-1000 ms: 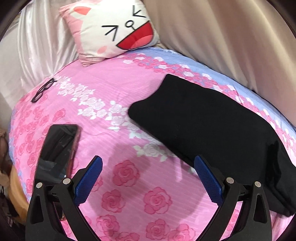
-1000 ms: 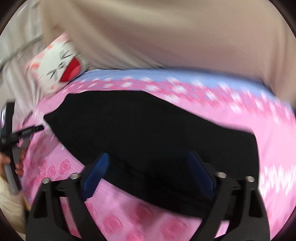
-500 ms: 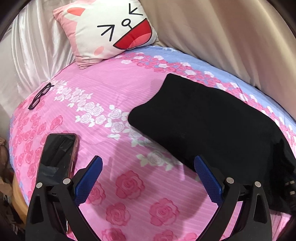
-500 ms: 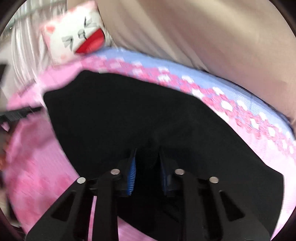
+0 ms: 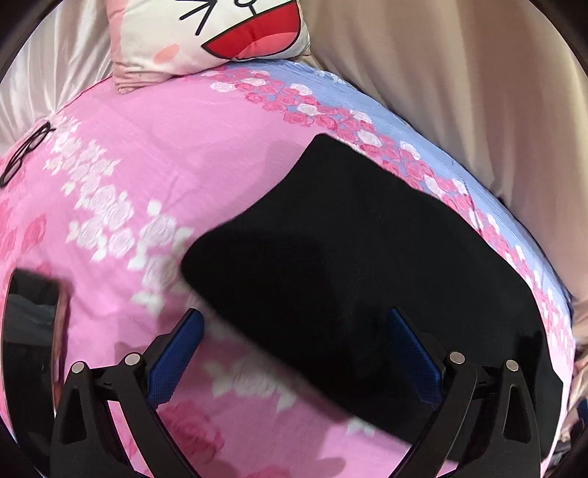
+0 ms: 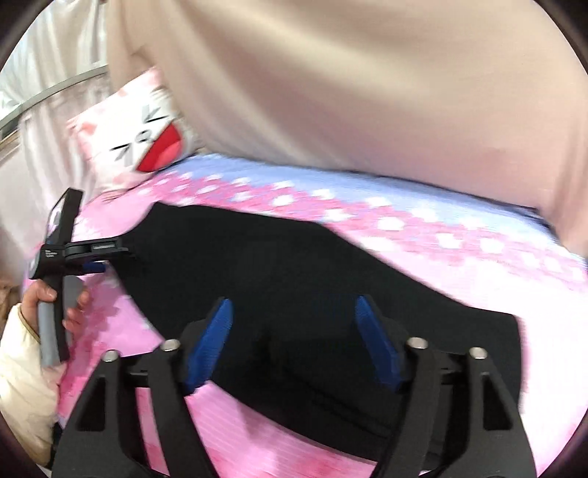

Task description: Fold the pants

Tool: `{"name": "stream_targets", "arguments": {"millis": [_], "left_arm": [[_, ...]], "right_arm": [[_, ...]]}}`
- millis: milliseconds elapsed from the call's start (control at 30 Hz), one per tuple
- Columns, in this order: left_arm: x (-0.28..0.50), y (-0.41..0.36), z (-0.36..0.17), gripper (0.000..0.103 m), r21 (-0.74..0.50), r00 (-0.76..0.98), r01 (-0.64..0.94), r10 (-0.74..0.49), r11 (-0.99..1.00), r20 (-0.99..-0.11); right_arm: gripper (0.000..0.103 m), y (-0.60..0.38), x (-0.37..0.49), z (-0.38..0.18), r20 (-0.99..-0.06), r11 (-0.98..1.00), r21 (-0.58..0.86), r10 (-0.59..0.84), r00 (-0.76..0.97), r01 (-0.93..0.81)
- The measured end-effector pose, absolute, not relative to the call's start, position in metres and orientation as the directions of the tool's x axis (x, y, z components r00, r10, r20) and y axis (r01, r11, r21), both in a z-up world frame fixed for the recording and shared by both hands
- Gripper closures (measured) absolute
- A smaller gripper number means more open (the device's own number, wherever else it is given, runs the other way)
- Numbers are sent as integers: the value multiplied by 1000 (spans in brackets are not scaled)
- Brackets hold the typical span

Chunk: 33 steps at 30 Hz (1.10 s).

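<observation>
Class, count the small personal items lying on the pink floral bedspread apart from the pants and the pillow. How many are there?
2. The black-framed glasses lie at the far left edge; the dark smartphone with a pink case lies nearer, beside the left gripper. Others may be out of view.

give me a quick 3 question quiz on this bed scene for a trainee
1. True or false: the right tongs are shut on the pants.
2. Which item lies nearest the pillow: A phone, B glasses, C pants?
3. Fill in: the left tongs are ____.

Key: 1 false, they are open over the pants. 2 B. 3 open.
</observation>
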<state>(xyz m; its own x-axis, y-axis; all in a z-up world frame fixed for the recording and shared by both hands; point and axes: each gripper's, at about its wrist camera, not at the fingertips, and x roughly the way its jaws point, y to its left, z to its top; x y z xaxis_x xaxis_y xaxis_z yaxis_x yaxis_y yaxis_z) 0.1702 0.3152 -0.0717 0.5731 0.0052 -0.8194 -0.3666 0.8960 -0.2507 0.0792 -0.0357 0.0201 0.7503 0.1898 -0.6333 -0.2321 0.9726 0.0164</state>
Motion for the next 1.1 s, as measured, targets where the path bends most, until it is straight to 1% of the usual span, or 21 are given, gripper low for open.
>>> {"name": "stream_targets", "arguments": {"millis": [33, 100, 133, 167, 200, 233, 267, 300, 333, 400, 500, 567, 600, 733, 833, 933, 1033, 1100], "left_arm": [[176, 313, -72, 6, -242, 579, -369, 18, 898, -815], [185, 309, -73, 8, -195, 570, -381, 64, 904, -819], [190, 304, -73, 15, -155, 565, -387, 101, 909, -819], [192, 299, -72, 27, -118, 569, -392, 140, 912, -810], [192, 295, -68, 37, -81, 580, -389, 176, 917, -796], [192, 290, -64, 65, -83, 597, -367, 167, 926, -784], [192, 288, -60, 87, -105, 602, -345, 134, 933, -787], [193, 286, -56, 88, -130, 603, -337, 107, 933, -790], [190, 280, -45, 89, -131, 619, -330, 110, 935, -777], [183, 261, -25, 90, -94, 662, -293, 132, 951, -737], [167, 217, 16, 90, -80, 739, -176, 78, 981, -670], [152, 175, 43, 90, -52, 787, -78, 30, 996, -617], [144, 148, 56, 90, -38, 806, -10, -15, 999, -592], [117, 58, 75, 90, 22, 816, 194, -149, 981, -559], [102, -18, 64, 90, 64, 781, 341, -245, 938, -575], [95, -80, 36, 90, 75, 706, 444, -298, 893, -642], [95, -134, -13, 90, 107, 633, 486, -265, 867, -728], [88, -146, -40, 86, 156, 624, 477, -208, 865, -753]], "right_arm": [[25, -47, 75, 23, -628, 979, 9, 163, 761, -202], [25, -71, 65, 27, -622, 989, 15, 123, 773, -145], [25, -81, 63, 27, -621, 992, 16, 105, 776, -122], [25, -93, 60, 28, -619, 996, 14, 81, 781, -91], [25, -103, 58, 26, -622, 998, 14, 63, 781, -69], [25, -112, 55, 25, -625, 999, 14, 45, 780, -47], [25, -122, 52, 23, -626, 1000, 17, 26, 780, -19], [25, -134, 49, 21, -629, 1000, 25, 11, 778, 6], [25, -146, 46, 19, -632, 999, 34, -2, 775, 30], [25, -162, 41, 16, -631, 997, 42, -25, 776, 66], [25, -187, 33, 13, -629, 992, 58, -54, 776, 116], [25, -204, 27, 12, -624, 986, 72, -71, 778, 148], [25, -209, 25, 12, -622, 984, 79, -74, 780, 157], [24, -239, 12, 10, -608, 973, 118, -86, 789, 196], [24, -255, 2, 10, -603, 968, 134, -91, 793, 213], [24, -275, -8, 6, -602, 960, 154, -97, 792, 234], [24, -298, -21, -1, -609, 947, 177, -108, 786, 267], [24, -309, -26, -5, -616, 940, 198, -101, 781, 278]]}}
